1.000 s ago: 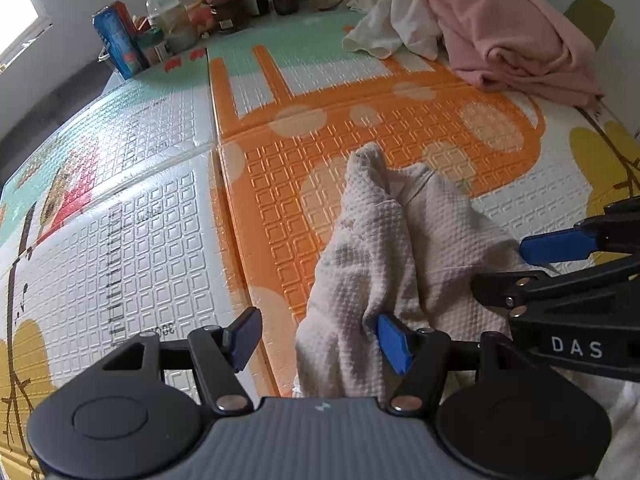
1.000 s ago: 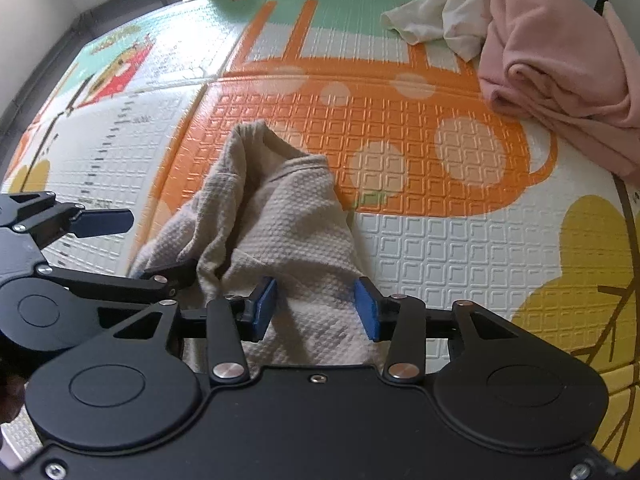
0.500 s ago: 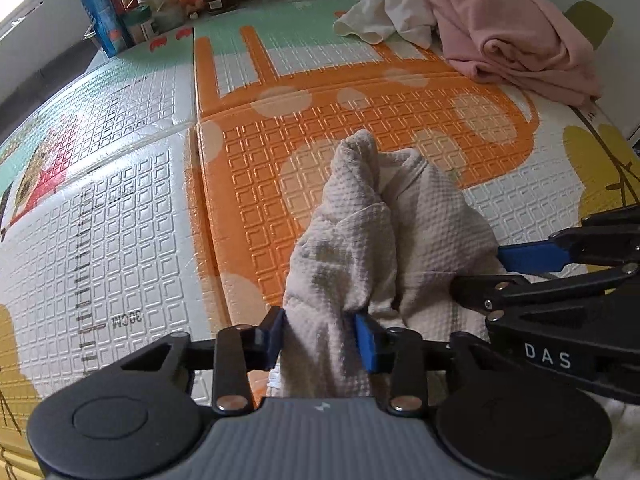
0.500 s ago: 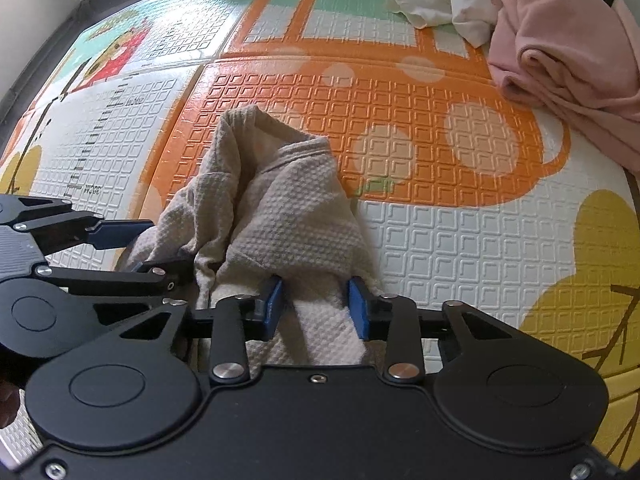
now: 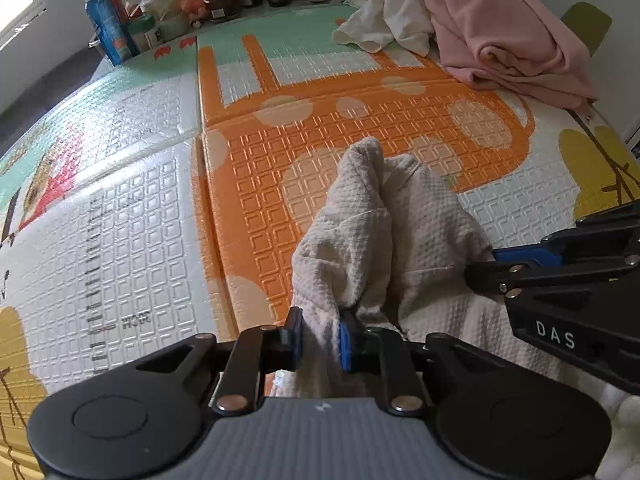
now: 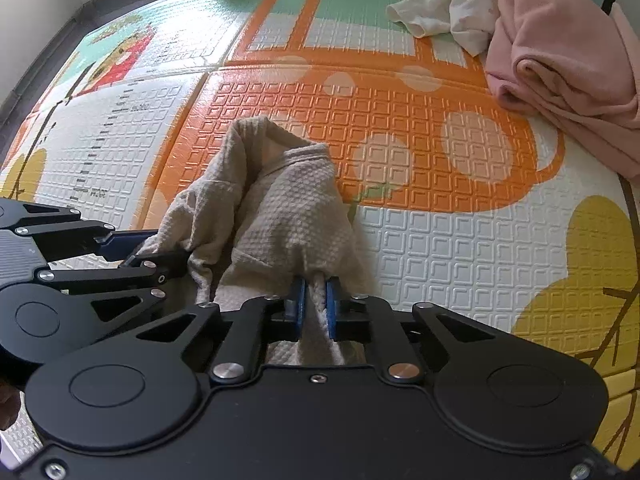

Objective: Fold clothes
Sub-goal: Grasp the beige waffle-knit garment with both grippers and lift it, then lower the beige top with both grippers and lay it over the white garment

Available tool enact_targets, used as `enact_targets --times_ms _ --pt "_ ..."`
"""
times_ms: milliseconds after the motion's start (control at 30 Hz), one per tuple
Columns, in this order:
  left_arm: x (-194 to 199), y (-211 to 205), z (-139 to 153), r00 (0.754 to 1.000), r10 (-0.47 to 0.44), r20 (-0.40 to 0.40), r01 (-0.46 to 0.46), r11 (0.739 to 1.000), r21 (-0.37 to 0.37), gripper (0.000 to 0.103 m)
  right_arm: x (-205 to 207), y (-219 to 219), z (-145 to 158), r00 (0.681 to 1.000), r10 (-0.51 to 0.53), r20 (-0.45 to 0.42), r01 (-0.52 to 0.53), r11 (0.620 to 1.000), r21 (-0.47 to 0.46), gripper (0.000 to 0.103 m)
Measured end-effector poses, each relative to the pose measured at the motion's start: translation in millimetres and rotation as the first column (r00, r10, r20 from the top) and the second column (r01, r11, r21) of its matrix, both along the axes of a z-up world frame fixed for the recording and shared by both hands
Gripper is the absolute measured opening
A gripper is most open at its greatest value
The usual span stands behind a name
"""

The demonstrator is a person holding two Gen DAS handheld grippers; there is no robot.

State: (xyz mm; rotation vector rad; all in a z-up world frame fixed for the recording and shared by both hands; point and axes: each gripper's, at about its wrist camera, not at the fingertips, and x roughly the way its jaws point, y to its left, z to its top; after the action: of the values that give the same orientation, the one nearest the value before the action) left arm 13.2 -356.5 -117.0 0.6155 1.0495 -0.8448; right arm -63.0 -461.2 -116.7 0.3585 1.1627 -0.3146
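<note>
A beige waffle-knit garment lies bunched on the orange part of the play mat, its far end raised in a peak. My left gripper is shut on the garment's near left edge, cloth pinched between its blue pads. My right gripper is shut on a fold of the same beige garment at its near right edge. The two grippers sit side by side: the right gripper shows at the right of the left wrist view, the left gripper at the left of the right wrist view.
A pink garment and a white garment are piled at the mat's far right corner. Bottles, jars and a blue carton stand along the far edge. The patterned foam mat stretches left and ahead of the beige garment.
Both grippers have gone from open to shut, each pinching an edge of the beige garment. The left gripper slid right onto the cloth, and the garment's near end has gathered up.
</note>
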Motion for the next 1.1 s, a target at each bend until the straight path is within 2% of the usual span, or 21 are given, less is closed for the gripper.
enact_targets --times_ms 333,567,867,1000,1100 --pt "16.6 16.5 26.9 0.996 0.044 0.075 -0.044 0.999 0.000 0.019 16.6 13.0 27.2 0.998 0.029 0.064 -0.029 1.000 0.006 0.008" --pt "48.4 22.3 34.3 0.991 0.080 0.109 -0.081 0.997 0.010 0.019 51.9 20.1 32.7 0.996 0.042 0.084 -0.042 0.999 -0.003 0.008" --pt "82.9 9.4 17.2 0.990 0.107 0.095 -0.112 0.993 0.044 0.019 92.7 7.8 15.5 0.998 0.002 0.055 -0.001 0.999 -0.035 0.008" --pt "90.2 10.0 3.1 0.990 0.116 0.080 -0.121 0.990 0.066 0.020 96.0 -5.0 5.6 0.999 -0.026 0.047 0.028 0.999 -0.034 0.007" --pt "96.0 13.2 -1.6 0.989 0.128 0.073 -0.133 0.989 0.070 0.025 95.6 -15.7 1.4 0.998 -0.045 0.046 0.047 0.998 -0.043 0.007"
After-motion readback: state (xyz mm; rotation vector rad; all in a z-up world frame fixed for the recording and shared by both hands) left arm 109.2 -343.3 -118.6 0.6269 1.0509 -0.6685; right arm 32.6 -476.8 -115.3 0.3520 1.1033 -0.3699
